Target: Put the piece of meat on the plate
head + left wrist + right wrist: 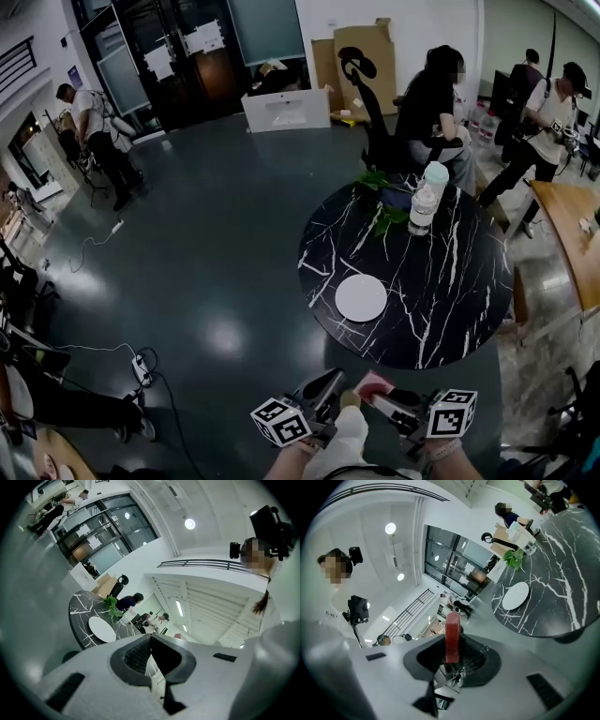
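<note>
The piece of meat [452, 637] is a flat red slab standing on edge between the jaws of my right gripper [452, 645], which is shut on it. In the head view the meat [373, 382] and right gripper [382, 396] sit at the bottom edge, short of the round black marble table [450, 309]. The white plate [361, 298] lies empty on the table's near left part, and it also shows as a plate [515, 596] ahead of the right gripper. My left gripper [328, 384] is beside the right one; its jaws [151, 641] look shut with nothing in them.
At the table's far side stand a white bottle [423, 208], a teal cup [436, 175] and a green plant [385, 202]. A person sits in a chair [429, 105] behind the table. A wooden table [567, 234] is at right, and a power strip [141, 368] lies on the floor at left.
</note>
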{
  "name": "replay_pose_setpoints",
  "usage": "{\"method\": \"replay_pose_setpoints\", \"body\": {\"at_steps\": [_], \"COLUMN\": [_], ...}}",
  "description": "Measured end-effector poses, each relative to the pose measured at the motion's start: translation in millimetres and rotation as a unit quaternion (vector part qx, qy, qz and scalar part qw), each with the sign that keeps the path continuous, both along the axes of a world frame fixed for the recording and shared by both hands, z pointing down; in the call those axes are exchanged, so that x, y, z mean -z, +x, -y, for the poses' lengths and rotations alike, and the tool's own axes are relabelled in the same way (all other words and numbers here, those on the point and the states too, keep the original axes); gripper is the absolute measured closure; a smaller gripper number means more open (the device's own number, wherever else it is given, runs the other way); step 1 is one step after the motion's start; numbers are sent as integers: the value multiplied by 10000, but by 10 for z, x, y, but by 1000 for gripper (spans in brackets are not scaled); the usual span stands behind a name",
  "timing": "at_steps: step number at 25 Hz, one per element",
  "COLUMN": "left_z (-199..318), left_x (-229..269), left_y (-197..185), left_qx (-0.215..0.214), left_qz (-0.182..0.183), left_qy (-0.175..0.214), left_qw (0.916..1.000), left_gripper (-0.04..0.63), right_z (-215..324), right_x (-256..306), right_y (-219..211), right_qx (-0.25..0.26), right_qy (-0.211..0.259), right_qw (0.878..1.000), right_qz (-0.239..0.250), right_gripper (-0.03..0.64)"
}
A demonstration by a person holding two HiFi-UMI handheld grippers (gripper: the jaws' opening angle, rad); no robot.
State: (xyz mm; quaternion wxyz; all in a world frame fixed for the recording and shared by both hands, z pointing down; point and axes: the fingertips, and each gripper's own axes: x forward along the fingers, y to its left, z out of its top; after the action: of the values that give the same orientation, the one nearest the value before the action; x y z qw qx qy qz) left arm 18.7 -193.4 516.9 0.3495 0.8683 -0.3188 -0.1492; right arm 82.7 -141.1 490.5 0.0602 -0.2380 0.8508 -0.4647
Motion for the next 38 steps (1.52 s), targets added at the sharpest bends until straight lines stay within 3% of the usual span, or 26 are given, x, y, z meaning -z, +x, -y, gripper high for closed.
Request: {"method": "replay_pose_setpoints", "body": {"at_steps": [6, 15, 22, 30, 38], "left_z": [738, 1638, 2120, 2508, 2572], "left_x": [-32, -349, -612, -790, -916], "left_y": [79, 13, -88, -133, -128], "left_qx": [-36, 7, 207, 402, 470], "left_qz": [-42, 342, 419, 440, 311], "left_qy": [43, 16, -184, -282, -438], "left_qw": [10000, 9994, 9987, 9978, 9974], "left_gripper": [586, 586, 586, 586, 586], "right_z": [688, 1601, 2182, 2694, 2818], "right_x": [-125, -477, -842, -1355, -1637], "right_y": [58, -40, -27, -48, -83], "right_qx": [19, 205, 157, 191, 350], "right_qy": [-86, -255, -632, -1300, -1900], "right_qw": [9997, 9977, 9942, 9841, 9711], "right_qz": [-239, -595, -850, -1198, -1405], "right_gripper": [531, 531, 531, 531, 530]}}
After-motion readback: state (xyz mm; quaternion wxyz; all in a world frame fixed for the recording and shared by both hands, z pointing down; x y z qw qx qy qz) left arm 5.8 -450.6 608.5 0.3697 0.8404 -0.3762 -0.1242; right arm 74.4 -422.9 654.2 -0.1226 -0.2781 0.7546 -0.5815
